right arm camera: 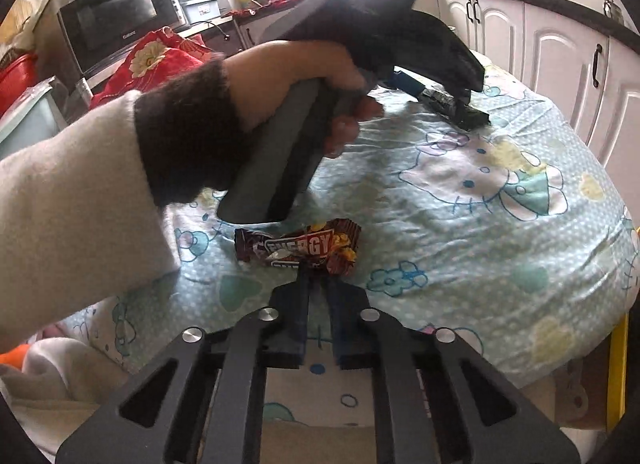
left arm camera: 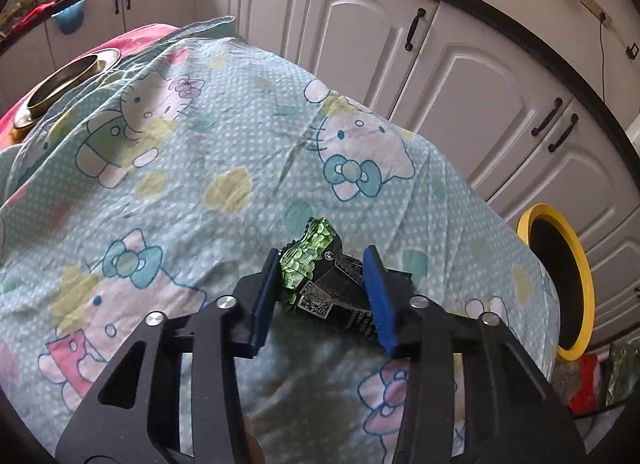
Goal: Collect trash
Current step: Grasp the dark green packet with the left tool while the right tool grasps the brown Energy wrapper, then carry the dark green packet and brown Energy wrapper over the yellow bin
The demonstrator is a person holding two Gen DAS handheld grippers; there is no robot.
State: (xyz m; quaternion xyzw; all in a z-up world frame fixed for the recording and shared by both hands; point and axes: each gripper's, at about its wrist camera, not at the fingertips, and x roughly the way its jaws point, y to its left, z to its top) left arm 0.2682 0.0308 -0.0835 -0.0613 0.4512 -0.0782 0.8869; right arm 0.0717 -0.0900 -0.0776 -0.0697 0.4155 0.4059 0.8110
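Note:
A crumpled green and black wrapper (left arm camera: 320, 276) lies on the Hello Kitty cloth (left arm camera: 224, 143) on the table. My left gripper (left arm camera: 322, 268) has its blue fingers on both sides of it, pressing it. The same wrapper (right arm camera: 460, 105) shows in the right wrist view under the left gripper, held by a hand in a white sleeve. My right gripper (right arm camera: 318, 278) is shut on the edge of a brown ENERGY bar wrapper (right arm camera: 304, 246) lying on the cloth.
A yellow-rimmed bin (left arm camera: 560, 284) stands at the table's right edge, with red and green trash (left arm camera: 588, 380) beside it. A steel bowl (left arm camera: 68, 83) sits far left. White cabinets (left arm camera: 460, 75) run behind. A microwave (right arm camera: 116, 15) stands at the back left.

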